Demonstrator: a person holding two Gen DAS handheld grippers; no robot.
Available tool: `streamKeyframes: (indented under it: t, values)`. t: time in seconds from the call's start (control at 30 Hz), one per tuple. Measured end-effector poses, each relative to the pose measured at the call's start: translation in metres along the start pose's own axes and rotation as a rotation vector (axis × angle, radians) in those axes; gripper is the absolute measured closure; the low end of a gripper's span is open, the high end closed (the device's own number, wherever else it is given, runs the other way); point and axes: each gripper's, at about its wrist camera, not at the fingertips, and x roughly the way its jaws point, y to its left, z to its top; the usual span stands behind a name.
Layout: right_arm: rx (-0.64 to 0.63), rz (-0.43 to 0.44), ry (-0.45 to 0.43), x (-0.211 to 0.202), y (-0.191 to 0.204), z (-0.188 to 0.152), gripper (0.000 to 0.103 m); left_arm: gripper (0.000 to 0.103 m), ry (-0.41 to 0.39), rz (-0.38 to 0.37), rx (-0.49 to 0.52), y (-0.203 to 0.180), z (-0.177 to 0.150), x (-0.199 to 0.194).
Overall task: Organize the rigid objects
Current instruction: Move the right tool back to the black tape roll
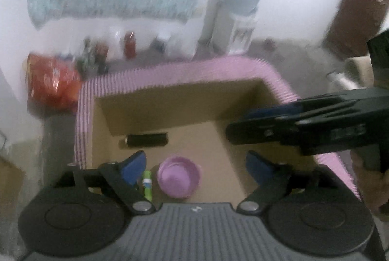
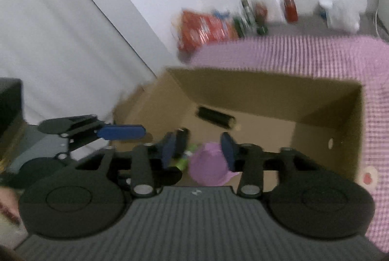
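Landmark: cardboard box (image 1: 170,100), open-topped, sitting on a pink checked cloth (image 1: 194,68); everything below is placed relative to it.
Left gripper (image 1: 194,168): hanging over the box's near edge, jaws spread wide, nothing between them; released.
Right gripper (image 2: 198,149): hovering over the box's near side, jaws parted with no pad pressing on anything; released. The bowl is showing in the gap but looks to be lying below, on the box floor.
Bowl (image 1: 179,177): small, purple, plastic by the look, sitting on the box floor close to the near wall, mouth facing up in the left view.
Black cylinder (image 1: 147,140): lying on its side on the box floor, further in than the bowl, near the far wall.
Green item (image 1: 147,184): a slim tube or marker with a white band, lying on the floor just beside the bowl; too blurred to identify.
Stage, judged: these things are already in the box, so both tools are probably free for the next object.
Handling, judged: the bowl is likely light, stiff and a bit slick; pinching across the rim wall should be working better than spanning the whole mouth. The cylinder is likely rolling if nudged; taking it across its middle is safest.
Caveat: both views are motion-blurred; fine contact is not readable.
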Motion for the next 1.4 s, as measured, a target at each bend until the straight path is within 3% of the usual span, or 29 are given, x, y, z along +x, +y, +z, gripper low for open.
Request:
streamKeyframes:
  t: [0.07,0.17,0.23,0.37,0.57,0.8,0.9,1.07,1.17,1.3,1.4]
  values:
    - [-0.035,0.005,-0.065,-0.037,0.014,-0.009,0.041,0.007,-0.058,-0.024,0.015,-0.008,-0.009,-0.027]
    - [-0.098,-0.020,-0.146,-0.088,0.035,-0.027,0.012,0.000,-0.118,-0.041,0.050,-0.021,-0.034,-0.058]
    - [-0.136,-0.059,-0.180,-0.117,0.048,-0.044,0.001,0.000,-0.131,-0.042,0.073,-0.028,-0.056,-0.070]
    - [-0.191,-0.199,-0.152,-0.139,0.064,-0.080,0.001,0.000,-0.133,-0.023,0.081,-0.043,-0.104,-0.077]
    - [-0.241,-0.434,-0.104,-0.116,0.071,-0.150,0.001,0.000,-0.121,-0.048,0.020,-0.055,-0.163,-0.068]
    - [-0.201,-0.478,-0.047,-0.085,0.062,-0.207,0.001,0.000,-0.097,-0.171,-0.051,-0.064,-0.191,-0.041]
    - [-0.214,-0.522,-0.077,-0.077,0.061,-0.217,0.001,0.000,-0.094,-0.173,-0.005,-0.078,-0.197,-0.030]
    - [-0.109,-0.507,-0.188,-0.075,0.041,-0.219,0.001,0.000,-0.104,-0.072,0.139,-0.105,-0.203,-0.006]
    - [0.020,-0.495,-0.185,-0.064,0.020,-0.215,0.001,0.000,-0.090,-0.030,0.178,-0.116,-0.203,0.011]
    - [0.127,-0.375,-0.171,-0.059,0.000,-0.212,0.001,0.002,-0.112,0.012,0.226,-0.127,-0.207,0.024]
    - [0.165,-0.305,-0.169,-0.052,-0.011,-0.208,0.001,0.009,-0.111,0.030,0.239,-0.131,-0.207,0.035]
